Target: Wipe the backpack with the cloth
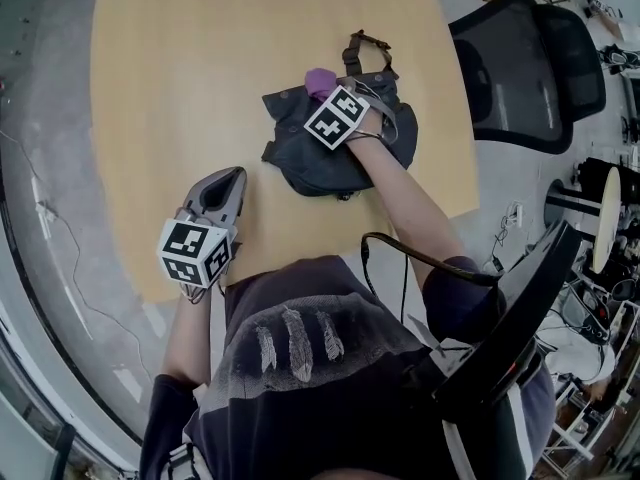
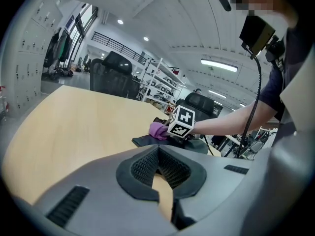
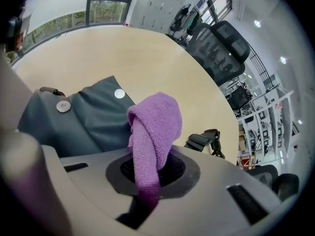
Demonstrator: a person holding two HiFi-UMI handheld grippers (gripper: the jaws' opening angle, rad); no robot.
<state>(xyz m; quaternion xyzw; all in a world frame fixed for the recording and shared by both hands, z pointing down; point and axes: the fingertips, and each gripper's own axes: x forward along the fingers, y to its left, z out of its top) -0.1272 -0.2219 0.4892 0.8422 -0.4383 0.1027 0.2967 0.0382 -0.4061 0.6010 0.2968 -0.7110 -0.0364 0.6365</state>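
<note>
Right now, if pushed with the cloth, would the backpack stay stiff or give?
Probably floppy: the backpack lies flat and creased, so it would likely bunch under the cloth. It may slide, since it rests loose on the smooth table, away from the left gripper.

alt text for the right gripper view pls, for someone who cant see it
The right hand-held gripper is shut on a purple cloth that sticks out from its jaws, in front of a dark grey backpack with two metal snaps. The backpack lies on a light wooden table, with black office chairs beyond.
</note>
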